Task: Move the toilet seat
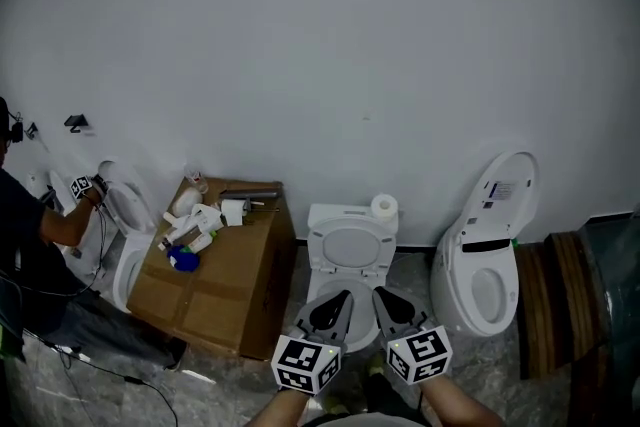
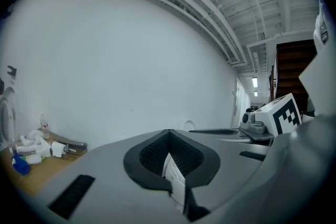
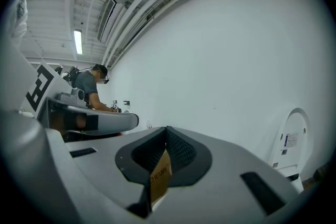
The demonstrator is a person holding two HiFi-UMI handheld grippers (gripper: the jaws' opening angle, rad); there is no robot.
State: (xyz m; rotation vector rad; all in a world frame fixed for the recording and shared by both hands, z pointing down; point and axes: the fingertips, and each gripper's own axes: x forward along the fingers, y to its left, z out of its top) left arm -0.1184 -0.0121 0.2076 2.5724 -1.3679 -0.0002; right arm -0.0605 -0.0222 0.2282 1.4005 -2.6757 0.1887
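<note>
A white toilet (image 1: 350, 227) stands against the wall in the middle of the head view, its oval seat and lid (image 1: 350, 250) facing me. I cannot tell how far the seat is raised. Both grippers hover side by side over the front of the bowl and hide part of it. My left gripper (image 1: 338, 299) is shut with nothing in it, and so is my right gripper (image 1: 382, 297). In the left gripper view the left gripper (image 2: 169, 138) points up at the bare wall. The right gripper (image 3: 167, 132) does the same in its own view.
A toilet paper roll (image 1: 384, 207) sits on the tank. A second toilet (image 1: 485, 265) with its lid up stands to the right, beside wooden boards (image 1: 555, 305). A cardboard box (image 1: 225, 290) with bottles on top stands to the left. Beyond it a person (image 1: 40, 245) works at another toilet.
</note>
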